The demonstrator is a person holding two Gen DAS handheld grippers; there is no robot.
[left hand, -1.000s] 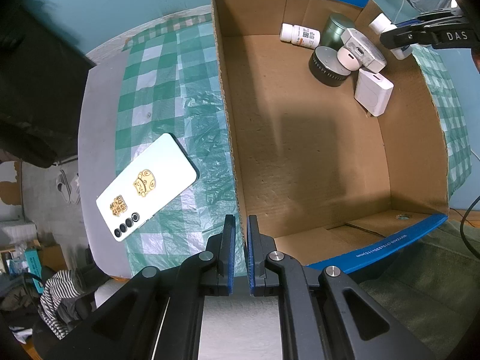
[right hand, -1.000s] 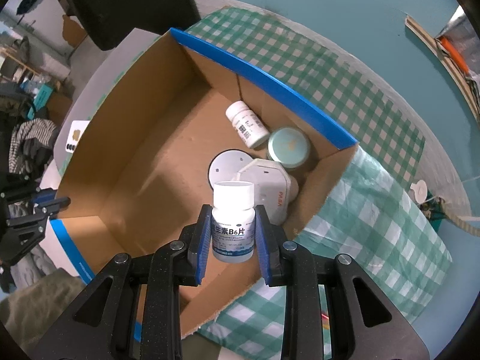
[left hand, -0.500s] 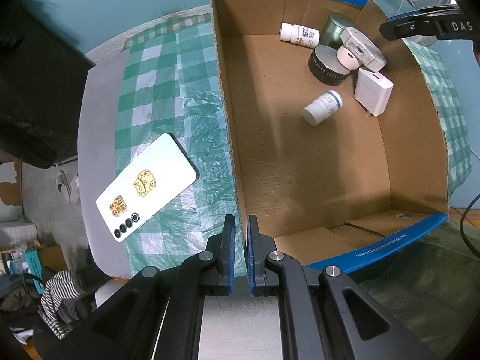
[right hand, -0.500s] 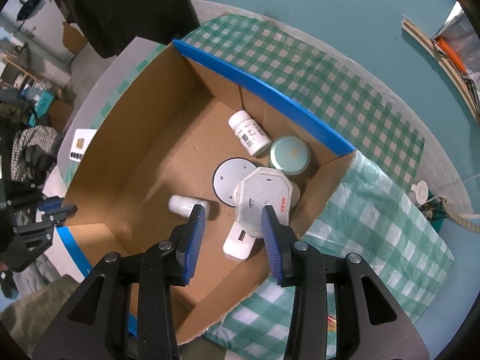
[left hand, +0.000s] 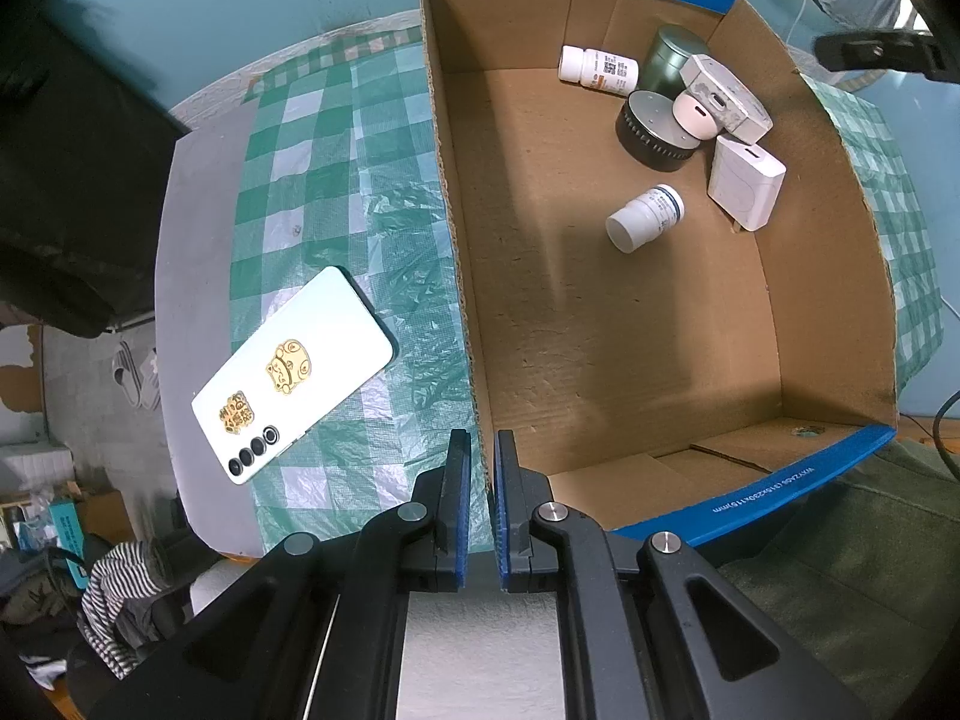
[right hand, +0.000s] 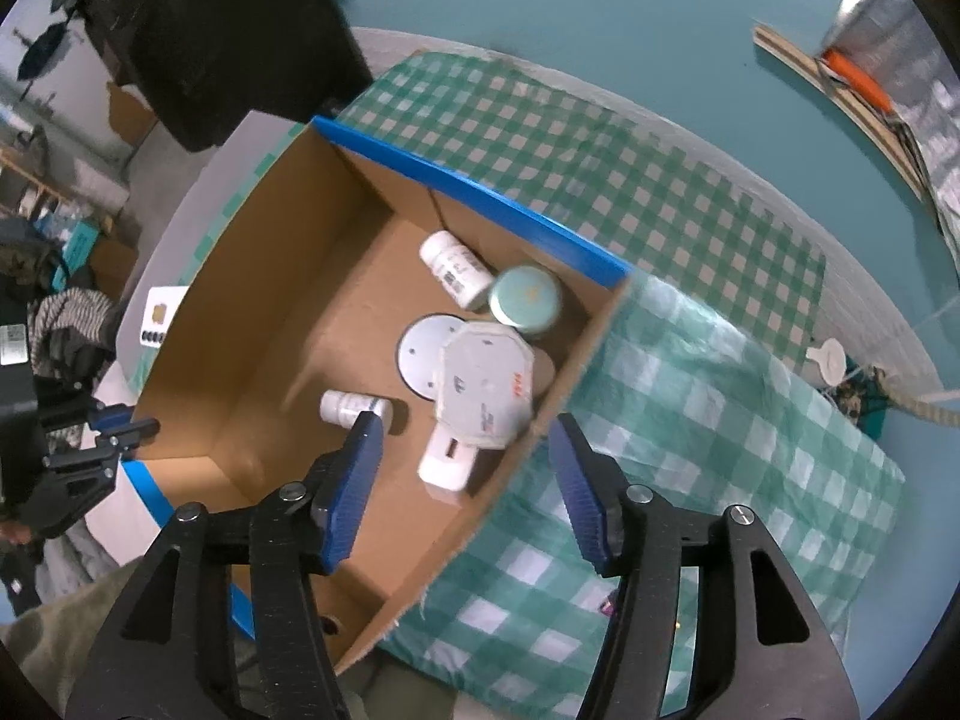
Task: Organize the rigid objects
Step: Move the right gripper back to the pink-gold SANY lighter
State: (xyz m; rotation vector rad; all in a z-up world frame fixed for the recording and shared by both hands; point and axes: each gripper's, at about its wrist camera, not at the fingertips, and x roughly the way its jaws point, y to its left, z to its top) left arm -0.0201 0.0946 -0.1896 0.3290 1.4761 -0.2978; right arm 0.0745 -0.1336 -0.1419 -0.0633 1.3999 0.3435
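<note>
The cardboard box (left hand: pixel 828 276) with blue rims stands on the checked cloth. On its floor a white pill bottle with a blue band (left hand: pixel 645 219) (right hand: pixel 351 408) lies on its side. Above the box's right wall my right gripper (right hand: pixel 462 426) hangs with its jaws opening and nothing between them; in the left wrist view only a black finger of the right gripper (left hand: pixel 870 51) shows. My left gripper (left hand: pixel 478 504) is shut on the box's left wall near the front corner. A white phone (left hand: pixel 294 375) lies face down on the cloth left of the box.
In the box's far right corner sit another white pill bottle (left hand: pixel 597 69), a green tin (left hand: pixel 672 54), a black round disc (left hand: pixel 654 132), a white octagonal device (left hand: pixel 726 90) and a white square charger (left hand: pixel 744 189). Checked cloth (right hand: pixel 690 420) covers the table around the box.
The right gripper let go of the blue-banded pill bottle, which dropped into the box and now lies on its side. Its jaws have widened and it has risen. The left gripper has not moved.
</note>
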